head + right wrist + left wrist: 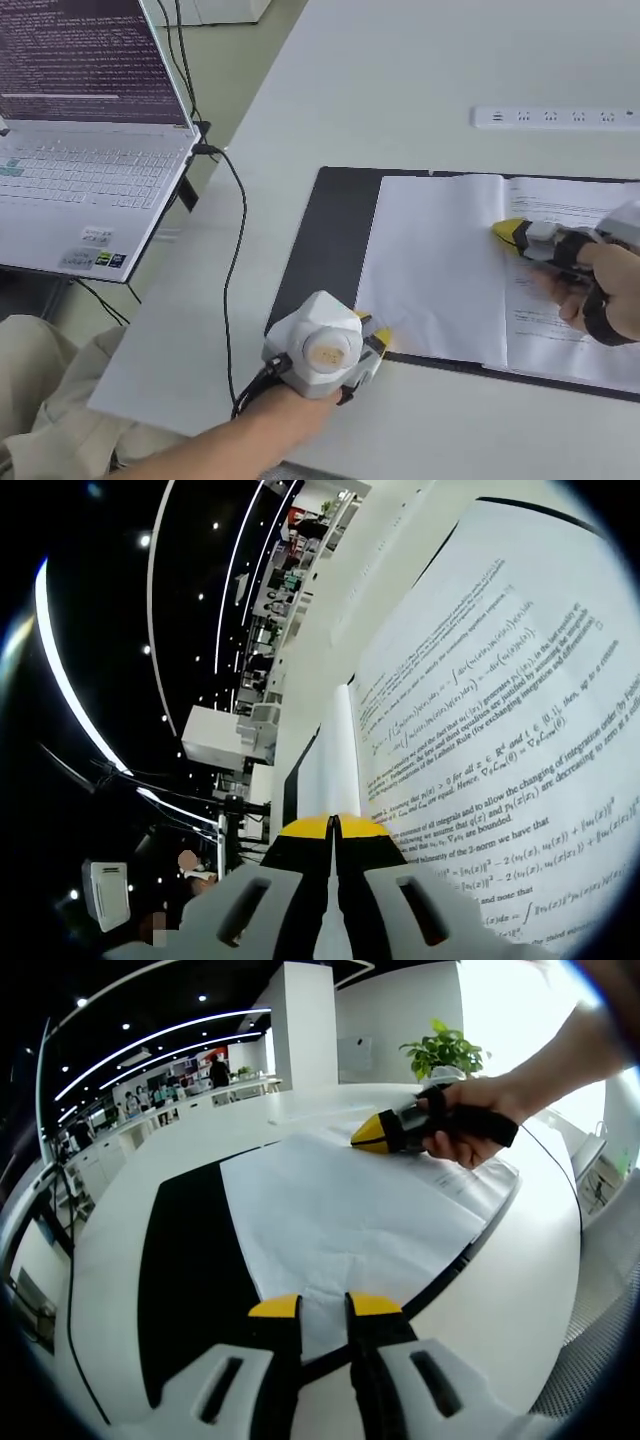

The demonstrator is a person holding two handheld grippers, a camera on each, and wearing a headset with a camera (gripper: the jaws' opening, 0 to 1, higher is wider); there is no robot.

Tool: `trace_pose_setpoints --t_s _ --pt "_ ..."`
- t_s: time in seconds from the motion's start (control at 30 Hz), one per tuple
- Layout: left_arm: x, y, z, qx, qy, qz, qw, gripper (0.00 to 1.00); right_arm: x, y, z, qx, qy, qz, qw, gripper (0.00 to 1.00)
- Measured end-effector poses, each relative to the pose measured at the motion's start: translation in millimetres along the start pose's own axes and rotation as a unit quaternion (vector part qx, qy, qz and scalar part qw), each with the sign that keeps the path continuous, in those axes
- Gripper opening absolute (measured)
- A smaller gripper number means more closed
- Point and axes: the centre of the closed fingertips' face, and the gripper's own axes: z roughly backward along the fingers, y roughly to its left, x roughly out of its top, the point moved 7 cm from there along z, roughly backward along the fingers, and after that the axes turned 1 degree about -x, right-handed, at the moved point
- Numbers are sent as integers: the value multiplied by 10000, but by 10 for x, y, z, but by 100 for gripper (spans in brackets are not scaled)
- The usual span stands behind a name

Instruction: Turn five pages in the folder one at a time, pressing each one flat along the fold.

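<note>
Head view first: the black folder [330, 235] lies open on the white table [400, 70], with a blank turned page [435, 270] on its left half and a printed page [560, 200] on the right. The right hand [605, 290] comes in from the right edge, fingers curled round the handle of the right gripper [510, 235]. Its jaws are pressed together, and the yellow tips rest on the fold between the two sheets — the right gripper view shows the closed tips along that crease beside lines of print. The left gripper [375, 342] sits at the near edge of the blank page, carried on a bare forearm reaching in from the bottom of the view. In the left gripper view its jaws stand a little apart, with the paper's edge showing in the gap. A laptop [80, 180] stands at the left, a black cable [235, 250] trails over the table, and a power strip [555, 117] lies beyond the folder.
</note>
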Motion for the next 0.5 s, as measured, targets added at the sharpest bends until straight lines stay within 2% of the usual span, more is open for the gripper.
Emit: trace_pose_setpoints --t_s 0.27,0.5 --pt "-6 1 2 15 -23 30 10000 15 -101 -17 117 84 166 -43 9998 0" --pt "0 -5 13 20 -24 16 10000 15 -268 -20 220 156 402 1 9991 0"
